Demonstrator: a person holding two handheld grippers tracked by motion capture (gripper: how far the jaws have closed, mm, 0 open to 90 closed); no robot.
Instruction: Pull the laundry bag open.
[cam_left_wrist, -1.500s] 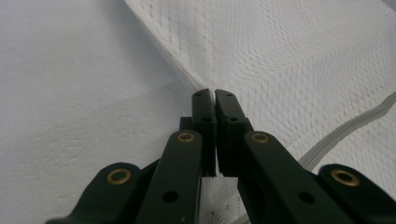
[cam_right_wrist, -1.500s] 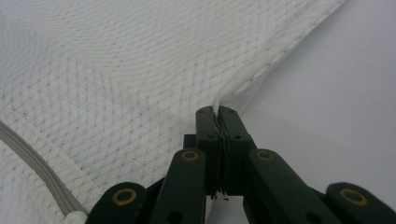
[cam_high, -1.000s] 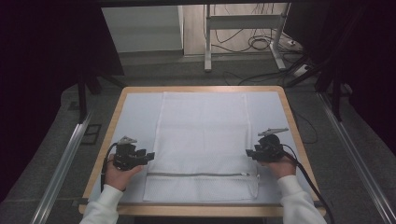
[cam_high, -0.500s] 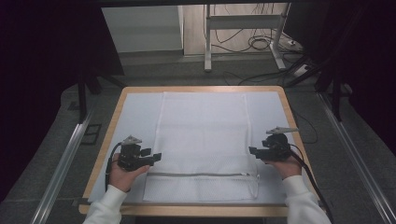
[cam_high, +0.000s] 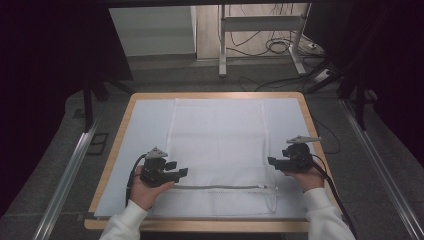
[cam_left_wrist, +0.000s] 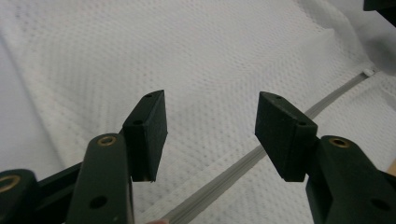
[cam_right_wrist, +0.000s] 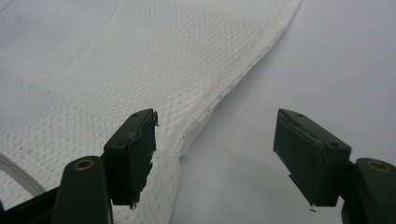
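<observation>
A white mesh bag (cam_high: 220, 140) lies flat on the white sheet (cam_high: 150, 125), with its grey zipper (cam_high: 220, 187) running across near the front edge. My left gripper (cam_high: 179, 171) hovers at the bag's left edge just above the zipper. It is open, its jaws have just been opening, and nothing is between them. In the left gripper view the gripper (cam_left_wrist: 210, 105) looks over the mesh (cam_left_wrist: 187, 46) and the zipper (cam_left_wrist: 233, 168). My right gripper (cam_high: 272, 161) is at the bag's right edge, open and lately widened. Its own view shows the gripper (cam_right_wrist: 215, 126) straddling the bag's edge (cam_right_wrist: 205, 112) without touching it.
The sheet covers a table with a wooden rim (cam_high: 120, 130). Bare sheet (cam_right_wrist: 336, 60) lies right of the bag. Beyond the far edge stand metal desk legs (cam_high: 222, 45) and floor cables (cam_high: 280, 47). Metal rails (cam_high: 70, 170) run along the floor on both sides.
My left hand has moved right, onto the bag's left edge. Both grippers' jaws stand wider than before. The right hand has hardly shifted.
</observation>
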